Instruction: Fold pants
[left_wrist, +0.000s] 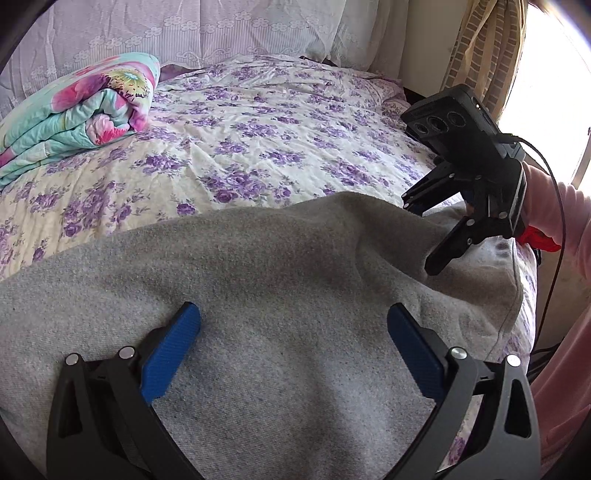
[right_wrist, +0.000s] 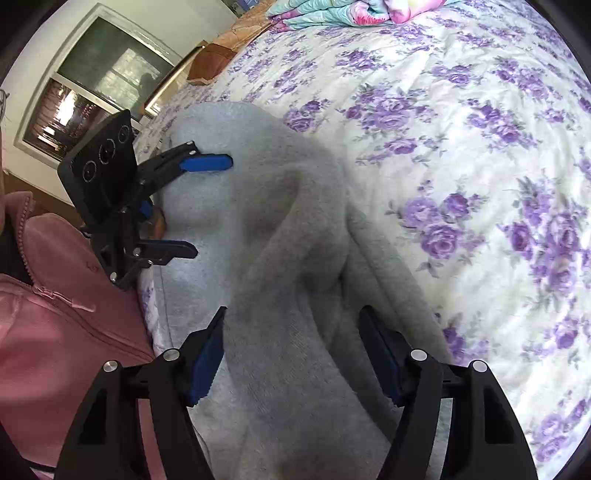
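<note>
The grey pants (left_wrist: 258, 266) lie spread along the near edge of the bed, with a raised ridge of cloth toward the right; they also show in the right wrist view (right_wrist: 266, 229). My left gripper (left_wrist: 293, 314) is open, its blue pads wide apart just above the flat grey cloth; it also shows in the right wrist view (right_wrist: 212, 206), open over the pants' end. My right gripper (right_wrist: 291, 325) is open, its fingers on either side of a raised fold of the pants; it also shows in the left wrist view (left_wrist: 419, 238), open at the cloth's right end.
The bed has a purple-flowered sheet (left_wrist: 258, 129). A folded turquoise and pink quilt (left_wrist: 81, 110) lies at the far left. A lace curtain (left_wrist: 221, 26) hangs behind the bed. A window (right_wrist: 92, 85) and my pink sleeve (right_wrist: 55, 314) are beside the bed edge.
</note>
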